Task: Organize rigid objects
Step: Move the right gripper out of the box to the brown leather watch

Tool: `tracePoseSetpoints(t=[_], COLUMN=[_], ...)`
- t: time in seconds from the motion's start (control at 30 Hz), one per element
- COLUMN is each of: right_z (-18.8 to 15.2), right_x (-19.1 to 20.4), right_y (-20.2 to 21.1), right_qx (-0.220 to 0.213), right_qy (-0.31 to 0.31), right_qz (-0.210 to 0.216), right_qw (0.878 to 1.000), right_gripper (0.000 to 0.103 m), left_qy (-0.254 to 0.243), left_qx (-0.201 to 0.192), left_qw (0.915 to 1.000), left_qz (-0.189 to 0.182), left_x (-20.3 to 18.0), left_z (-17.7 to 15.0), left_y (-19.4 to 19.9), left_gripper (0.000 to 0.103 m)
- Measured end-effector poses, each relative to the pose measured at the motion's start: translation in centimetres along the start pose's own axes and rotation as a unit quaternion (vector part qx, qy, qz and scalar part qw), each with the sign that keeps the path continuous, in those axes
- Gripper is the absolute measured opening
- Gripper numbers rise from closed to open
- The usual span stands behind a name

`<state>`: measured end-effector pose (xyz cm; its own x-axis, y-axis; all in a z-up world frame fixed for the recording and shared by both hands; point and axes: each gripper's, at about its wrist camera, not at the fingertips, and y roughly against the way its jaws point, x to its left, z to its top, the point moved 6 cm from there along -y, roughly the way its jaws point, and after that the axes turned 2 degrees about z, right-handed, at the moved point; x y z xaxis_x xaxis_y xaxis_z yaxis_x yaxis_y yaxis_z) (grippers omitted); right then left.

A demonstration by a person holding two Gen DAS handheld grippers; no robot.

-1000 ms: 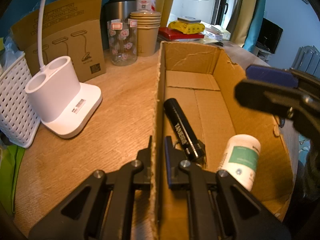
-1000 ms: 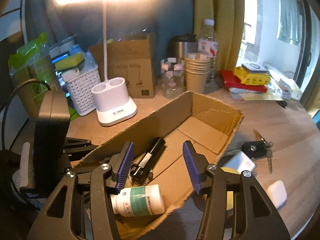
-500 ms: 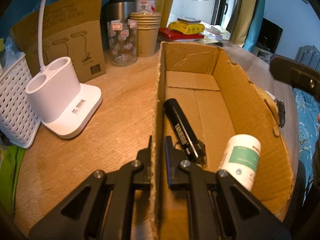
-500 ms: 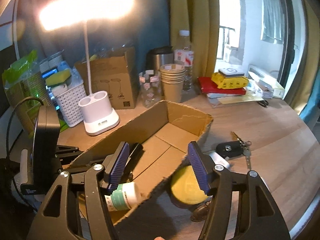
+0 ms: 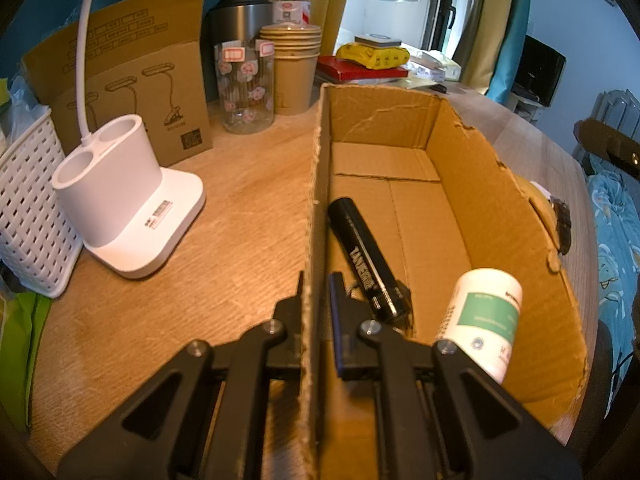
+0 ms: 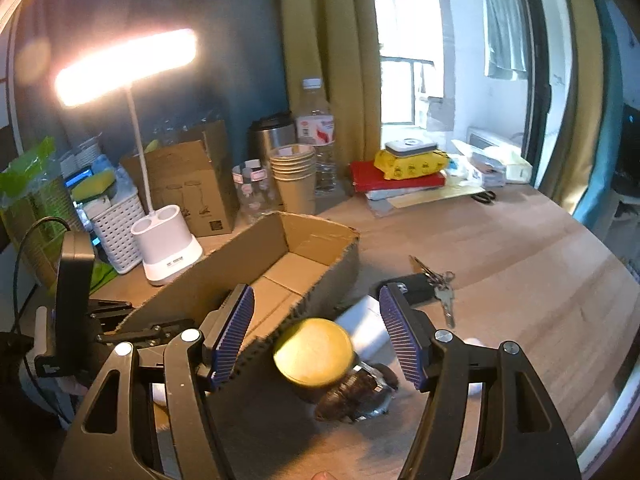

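Note:
An open cardboard box point(image 5: 480, 184) lies on the wooden desk. My left gripper point(image 5: 318, 284) is shut on its left wall, which stands pinched between the fingers. Inside lie a black flashlight point(image 5: 364, 256) and a white bottle with a green label point(image 5: 486, 312). My right gripper point(image 6: 316, 298) hovers outside the box's point(image 6: 320, 236) right wall, its jaws opening, with nothing gripped. Below and between its pads sits a yellow-lidded jar point(image 6: 314, 350), untouched. A white item point(image 6: 368, 324) lies just behind the jar, a dark lump point(image 6: 352, 394) in front, and a car key with keys point(image 6: 420, 284) farther right.
Left of the box stand a white lamp base point(image 5: 124, 204), a white basket point(image 5: 24, 208) and a brown carton point(image 5: 132, 80). Behind it are a patterned glass jar point(image 5: 244, 84), stacked paper cups point(image 5: 292, 64), a steel mug, a water bottle, red books and scissors point(image 6: 484, 196).
My right gripper has pulled back and to the right, from over the box to above the yellow-lidded jar, and its jaws have widened. The left gripper and the box have stayed put.

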<state>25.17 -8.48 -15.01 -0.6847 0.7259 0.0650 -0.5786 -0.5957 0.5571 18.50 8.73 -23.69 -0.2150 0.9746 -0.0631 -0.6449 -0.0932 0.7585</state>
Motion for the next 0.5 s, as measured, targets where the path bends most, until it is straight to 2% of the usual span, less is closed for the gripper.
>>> tracePoseSetpoints(t=[0.33, 0.5], right_z=[-1.1, -2.6], right_x=[-2.4, -2.6], right_y=[0.8, 0.2], right_qx=[0.001, 0.02], right_qy=[-0.026, -0.027], right_qz=[-0.014, -0.015], right_qw=[1.0, 0.999], right_gripper=[0.069, 0.069], left_qy=[0.0, 0.0], left_qx=[-0.001, -0.001], left_qw=[1.0, 1.0], left_qz=[0.0, 0.001], left_x=[0.0, 0.0], left_z=[0.1, 0.1], left_y=[0.0, 0.0], left_gripper=[0.009, 0.009])
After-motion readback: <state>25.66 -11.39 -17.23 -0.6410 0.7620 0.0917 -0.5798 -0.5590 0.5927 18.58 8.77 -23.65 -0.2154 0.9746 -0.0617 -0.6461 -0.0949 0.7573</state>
